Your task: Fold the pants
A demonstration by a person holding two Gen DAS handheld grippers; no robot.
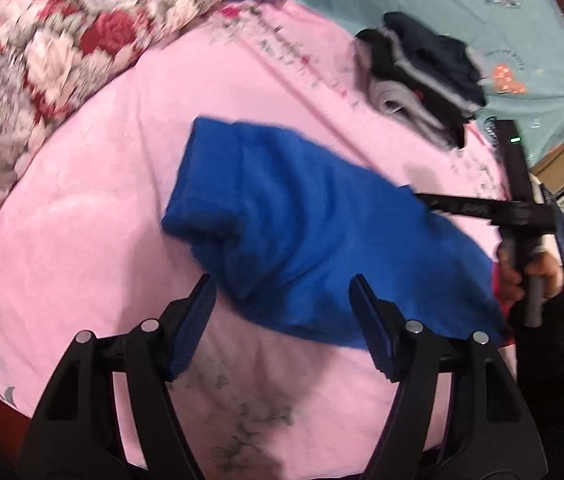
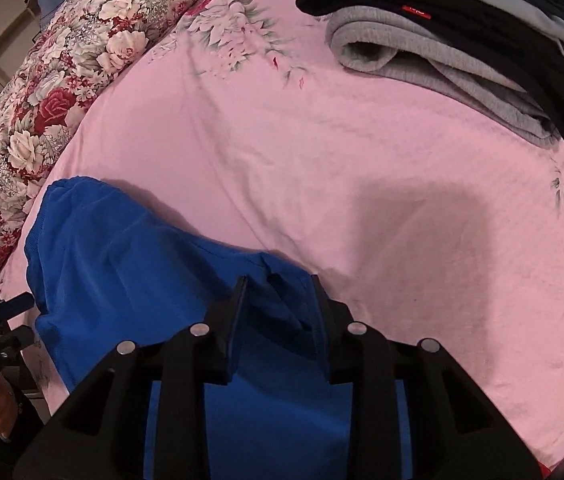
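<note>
Mostly pink bedsheet (image 2: 322,160), floral quilt (image 2: 62,80), perhaps shelving.

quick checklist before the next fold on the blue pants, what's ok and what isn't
1. Right gripper has cloth: ok, the blue pants bunch between its fingers at one end.
2. Grip firm: cannot tell, the contact on the cloth is not clearly visible.
3. Left gripper ready: ok, fingers wide apart, nothing between them, at the near edge of the pants.
4. Pants flat: not ok, they lie rumpled on the pink bedspread.
5. Room to fold: ok, bare bedspread lies beyond the pants.
6. Stack of folded clothes out of the way: ok, apart from the pants.
</note>
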